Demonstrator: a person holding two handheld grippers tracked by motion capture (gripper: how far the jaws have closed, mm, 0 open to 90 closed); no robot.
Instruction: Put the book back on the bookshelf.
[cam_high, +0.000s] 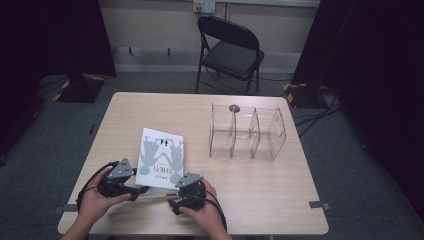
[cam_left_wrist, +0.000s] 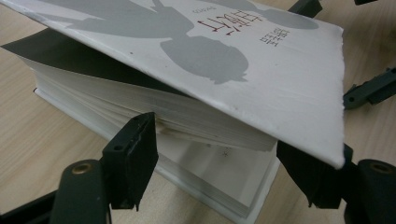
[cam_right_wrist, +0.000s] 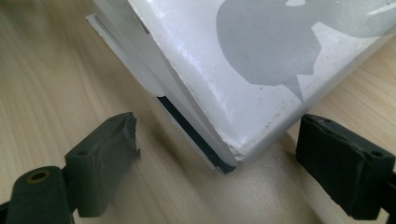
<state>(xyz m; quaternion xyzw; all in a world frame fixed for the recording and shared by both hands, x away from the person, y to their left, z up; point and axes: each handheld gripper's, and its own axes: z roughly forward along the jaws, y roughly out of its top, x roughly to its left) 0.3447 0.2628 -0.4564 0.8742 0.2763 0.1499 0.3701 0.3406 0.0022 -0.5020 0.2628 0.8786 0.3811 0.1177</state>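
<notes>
Left tongs (cam_high: 141, 189) spread wide at the book's (cam_high: 161, 157) near-left corner, front cover lifted; right tongs (cam_high: 172, 201) wide at its near-right corner; book on the tabletop (cam_high: 250, 185); clear rack (cam_high: 247, 132) farther right.

White book (cam_high: 161, 157) on wooden table (cam_high: 260, 190), two hand-held grippers at its near edge, clear divider rack (cam_high: 247, 132), folding chair (cam_high: 230, 47)

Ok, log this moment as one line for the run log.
left gripper: open at book edge | right gripper: open at book corner | cover: lifted | clear organizer: empty
</notes>
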